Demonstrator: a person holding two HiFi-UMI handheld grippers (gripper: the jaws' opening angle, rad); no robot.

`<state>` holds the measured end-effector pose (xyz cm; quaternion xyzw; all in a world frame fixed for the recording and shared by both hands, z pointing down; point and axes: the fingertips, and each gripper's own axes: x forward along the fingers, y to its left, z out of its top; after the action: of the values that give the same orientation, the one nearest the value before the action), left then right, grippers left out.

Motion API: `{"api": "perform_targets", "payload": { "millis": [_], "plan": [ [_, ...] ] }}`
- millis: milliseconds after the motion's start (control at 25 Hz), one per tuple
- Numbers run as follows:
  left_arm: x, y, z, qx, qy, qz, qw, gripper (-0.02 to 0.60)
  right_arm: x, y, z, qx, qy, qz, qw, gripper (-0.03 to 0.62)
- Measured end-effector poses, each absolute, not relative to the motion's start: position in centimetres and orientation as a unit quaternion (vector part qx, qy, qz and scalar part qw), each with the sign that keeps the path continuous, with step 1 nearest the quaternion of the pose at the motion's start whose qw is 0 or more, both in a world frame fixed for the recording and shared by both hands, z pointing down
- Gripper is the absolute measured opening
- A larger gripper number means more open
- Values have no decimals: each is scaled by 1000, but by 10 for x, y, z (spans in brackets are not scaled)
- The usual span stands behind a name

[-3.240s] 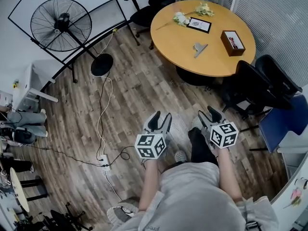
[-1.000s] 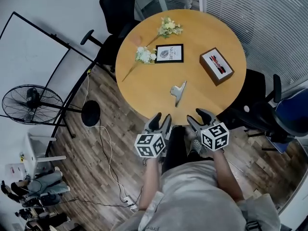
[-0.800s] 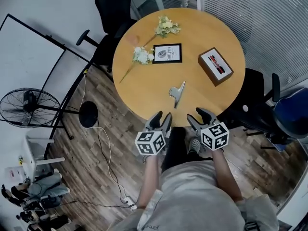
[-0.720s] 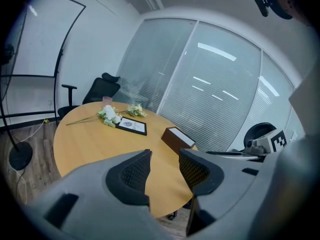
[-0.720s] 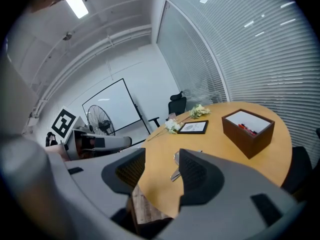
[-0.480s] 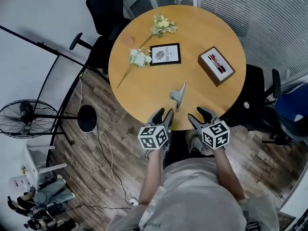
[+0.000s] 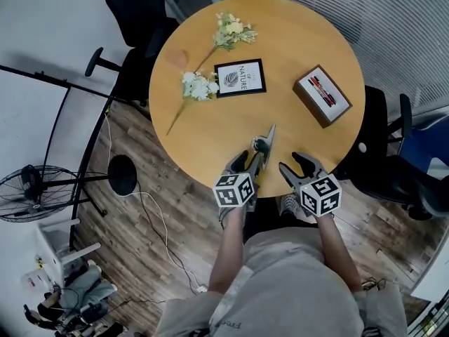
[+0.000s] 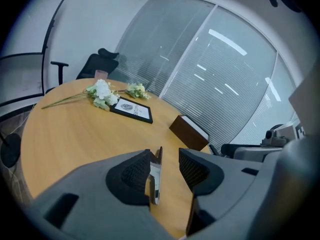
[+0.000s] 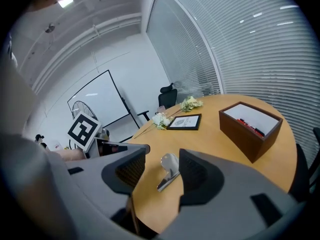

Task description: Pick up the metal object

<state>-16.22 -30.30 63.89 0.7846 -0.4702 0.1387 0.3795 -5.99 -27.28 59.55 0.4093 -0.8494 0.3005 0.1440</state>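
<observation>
The metal object (image 7: 266,143), a flat silvery piece with a long tapered blade, lies on the round wooden table (image 7: 210,128) near its front edge. My left gripper (image 7: 248,162) reaches over that edge and is open. In the left gripper view the metal object (image 8: 156,176) lies between the jaws, close to the left one; contact cannot be told. My right gripper (image 7: 297,166) is open and holds nothing, just right of the piece. Its own view shows the metal object (image 9: 169,170) on the table beyond the jaws.
On the table are a framed print (image 7: 240,78), two flower sprigs (image 7: 198,86), and a brown box (image 7: 322,95) with pens. Black office chairs (image 7: 382,146) stand right and behind. A floor fan (image 7: 28,192) and cable lie left.
The person has walked up to the table. My left gripper has moved forward over the table's edge until its jaws flank the metal object; the right gripper came along beside it.
</observation>
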Motion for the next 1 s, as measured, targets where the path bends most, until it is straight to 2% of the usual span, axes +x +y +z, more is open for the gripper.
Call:
{"api": "perform_targets", "payload": {
  "millis": [480,1000],
  "plan": [
    [-150,-340,715,774,-445,190,408,179,-50,-288,631,424,-831,312,178,206],
    [-131,-344,736,778,-416,202,426,178,-14,-281,641,461,-804,332,173,203]
  ]
}}
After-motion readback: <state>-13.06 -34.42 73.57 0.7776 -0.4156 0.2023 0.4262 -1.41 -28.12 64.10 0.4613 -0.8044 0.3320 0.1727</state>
